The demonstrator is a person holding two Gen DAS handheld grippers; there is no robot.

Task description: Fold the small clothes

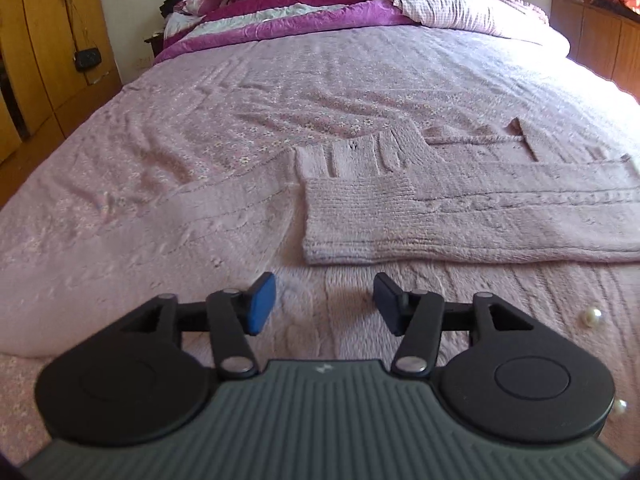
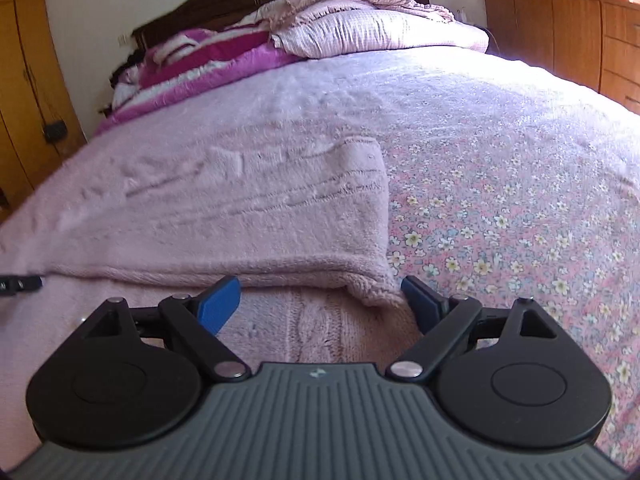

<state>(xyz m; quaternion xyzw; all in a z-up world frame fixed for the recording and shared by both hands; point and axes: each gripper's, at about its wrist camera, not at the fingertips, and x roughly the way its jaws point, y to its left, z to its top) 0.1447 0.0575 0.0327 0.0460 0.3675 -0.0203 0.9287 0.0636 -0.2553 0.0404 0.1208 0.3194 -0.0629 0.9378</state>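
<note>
A pink knitted sweater [image 1: 460, 220] lies flat on the bed, with one part folded over itself. In the left wrist view my left gripper [image 1: 324, 304] is open and empty, low over the sweater's near part with pearl buttons [image 1: 591, 316]. In the right wrist view the same sweater [image 2: 260, 216] shows, its folded edge running across just beyond my fingers. My right gripper [image 2: 320, 304] is open, jaws wide, straddling the folded corner [image 2: 372, 292], which lies between them ungripped.
The bed has a pink floral cover [image 2: 500, 208]. Crumpled quilts and pillows [image 1: 320, 4] are piled at the headboard. Wooden wardrobes [image 1: 36, 60] stand on the left and a wooden cabinet [image 2: 560, 36] on the right.
</note>
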